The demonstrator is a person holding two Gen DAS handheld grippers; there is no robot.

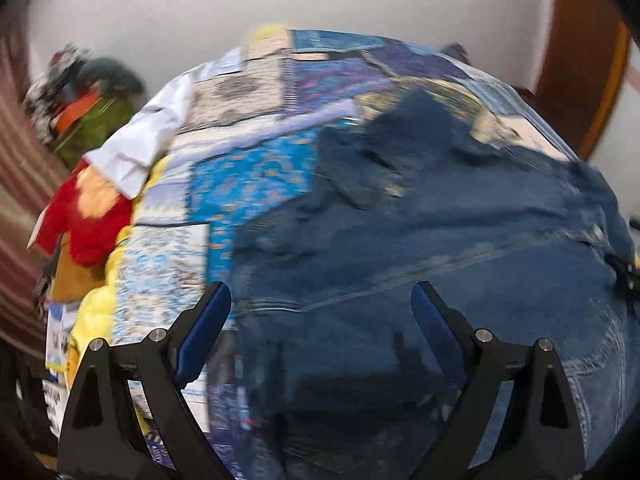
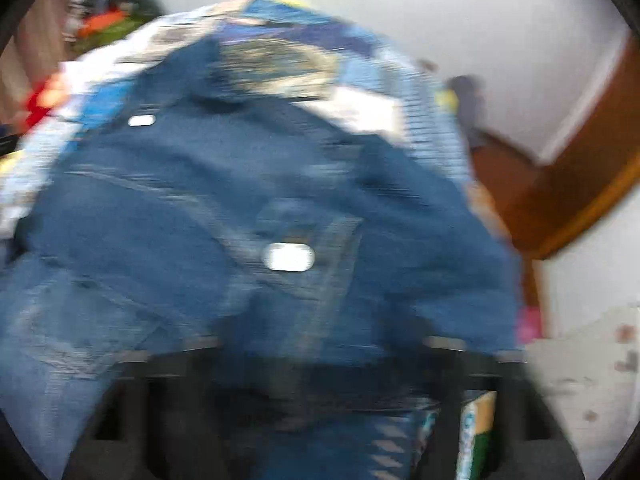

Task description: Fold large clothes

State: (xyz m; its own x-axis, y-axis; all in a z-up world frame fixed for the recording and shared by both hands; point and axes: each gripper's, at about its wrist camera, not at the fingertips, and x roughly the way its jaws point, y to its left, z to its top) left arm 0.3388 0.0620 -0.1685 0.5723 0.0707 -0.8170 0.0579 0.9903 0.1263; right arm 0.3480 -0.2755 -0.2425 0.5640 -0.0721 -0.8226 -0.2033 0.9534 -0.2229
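Observation:
A dark blue denim garment lies spread on a bed with a patchwork quilt. My left gripper is open, its blue-padded fingers wide apart just above the garment's near part, holding nothing. In the right wrist view the denim garment fills most of the frame, with metal buttons showing. That view is heavily blurred; the denim covers the right gripper's fingertips, so its state does not show.
A white cloth and a red and orange cloth lie at the bed's left edge. A pile of clothes sits far left. A wooden door frame stands to the right, and the white wall behind.

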